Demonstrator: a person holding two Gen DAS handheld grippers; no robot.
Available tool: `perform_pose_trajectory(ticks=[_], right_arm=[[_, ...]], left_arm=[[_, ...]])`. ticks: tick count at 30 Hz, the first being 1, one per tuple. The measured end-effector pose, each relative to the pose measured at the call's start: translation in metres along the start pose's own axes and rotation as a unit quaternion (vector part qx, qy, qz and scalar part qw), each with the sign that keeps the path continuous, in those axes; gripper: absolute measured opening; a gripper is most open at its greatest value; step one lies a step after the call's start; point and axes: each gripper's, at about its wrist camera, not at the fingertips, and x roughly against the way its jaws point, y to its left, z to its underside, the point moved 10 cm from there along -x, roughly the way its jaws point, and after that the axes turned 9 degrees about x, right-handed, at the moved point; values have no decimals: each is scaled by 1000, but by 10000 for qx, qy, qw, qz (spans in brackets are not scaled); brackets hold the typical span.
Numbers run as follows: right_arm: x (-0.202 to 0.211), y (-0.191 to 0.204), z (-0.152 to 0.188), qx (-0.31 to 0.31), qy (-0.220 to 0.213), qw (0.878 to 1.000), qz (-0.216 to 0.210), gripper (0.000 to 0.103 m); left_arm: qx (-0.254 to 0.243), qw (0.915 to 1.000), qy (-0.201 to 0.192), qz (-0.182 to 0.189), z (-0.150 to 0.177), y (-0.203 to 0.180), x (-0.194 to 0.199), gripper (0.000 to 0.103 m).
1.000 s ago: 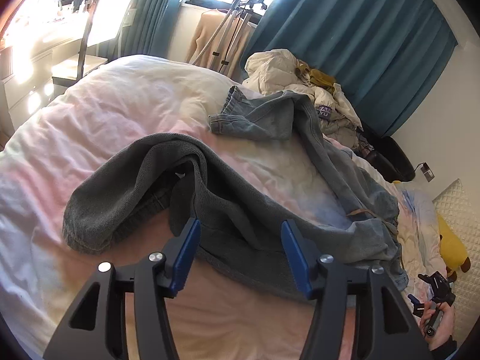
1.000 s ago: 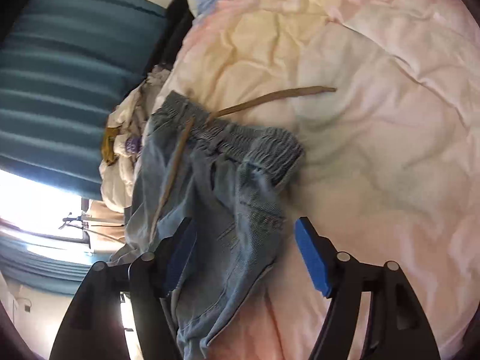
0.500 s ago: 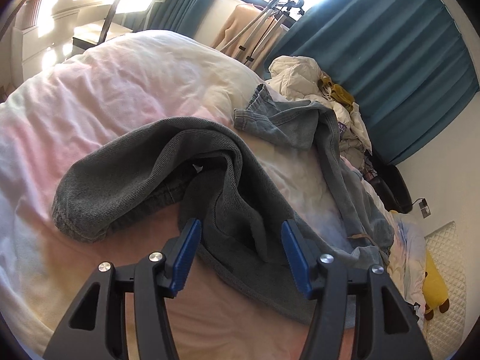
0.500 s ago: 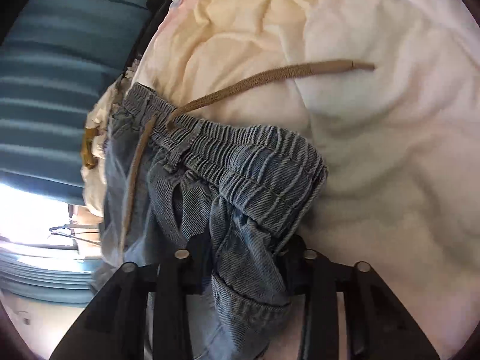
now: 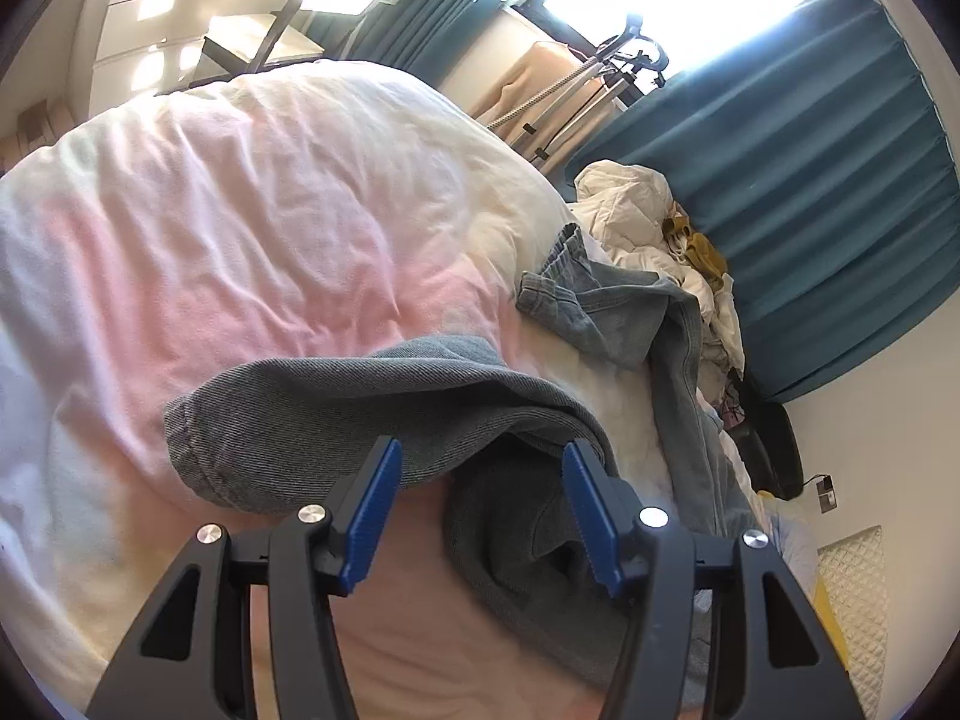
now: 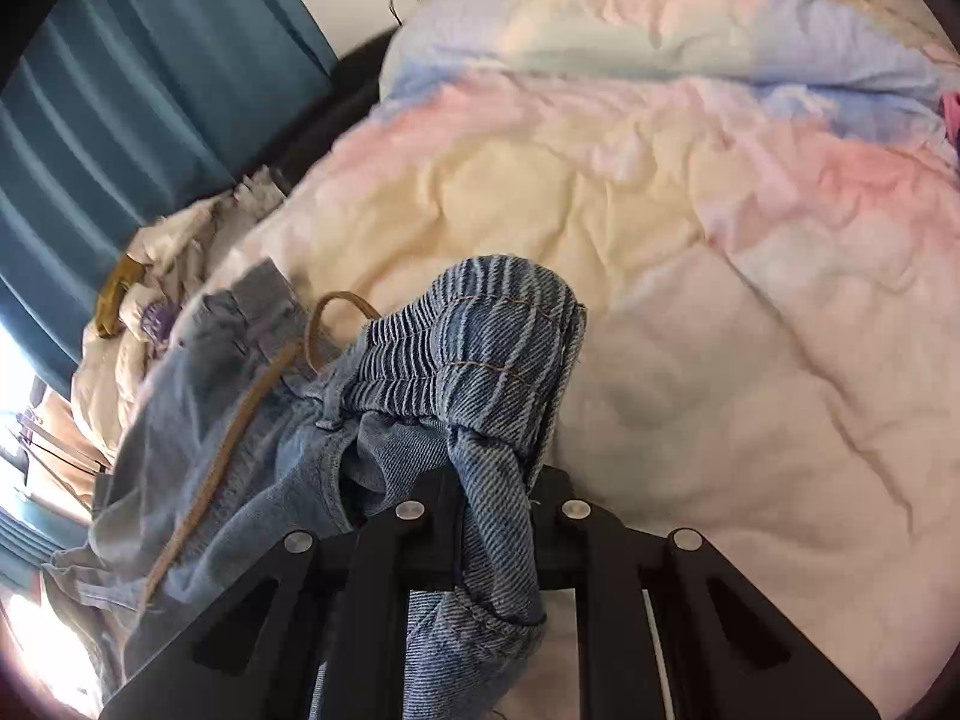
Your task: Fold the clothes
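On a pastel duvet [image 6: 720, 360], the right gripper [image 6: 492, 516] pinches the jeans [image 6: 474, 354] at the waistband, the left gripper [image 5: 480, 504] gapes over the near hem; lifting now could slip denim free and bunch it.

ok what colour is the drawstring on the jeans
Tan-brown; the drawstring shows best in the right wrist view.
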Motion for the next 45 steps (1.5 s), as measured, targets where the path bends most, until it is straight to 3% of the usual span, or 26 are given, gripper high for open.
perform_pose_trajectory(ticks=[2,7,10,15,21,25,27,30,33,38,42,45], right_arm=[[-3,-8,8,-71,173,9998,-28,17],[27,-7,10,164,30,9998,48,26],[46,-6,10,306,-56,9995,94,39],[94,-7,4,287,-497,9983,102,44],[129,57,19,768,-623,9930,-643,47],[139,109,50,1402,-554,9835,-1001,52],[138,133,70,1725,-440,9776,-1126,53],[134,168,110,2254,-165,9645,-1367,53],[132,201,152,2710,84,9469,-1725,53],[127,239,211,3515,402,9142,-1979,53],[119,253,234,3791,596,9007,-2034,53],[113,262,248,3974,719,8917,-2046,53]], left_arm=[[130,9999,7,-33,-2,6,0,58],[483,9988,-1,-43,-9,20,3,58],[759,9971,-40,-35,-14,30,5,57],[1328,9907,71,293,-20,38,0,57],[2009,9757,317,820,-35,34,-26,57],[1939,9774,408,738,-44,34,-48,57],[1730,9820,356,668,-49,31,-54,56],[980,9948,90,269,-64,22,-56,32],[129,9996,-215,-131,-76,4,-60,13],[-912,9918,-725,-532,-89,-29,-62,5],[-1612,9781,-1075,-758,-101,-60,-62,5],[-1860,9725,-1040,-940,-110,-66,-85,5]])
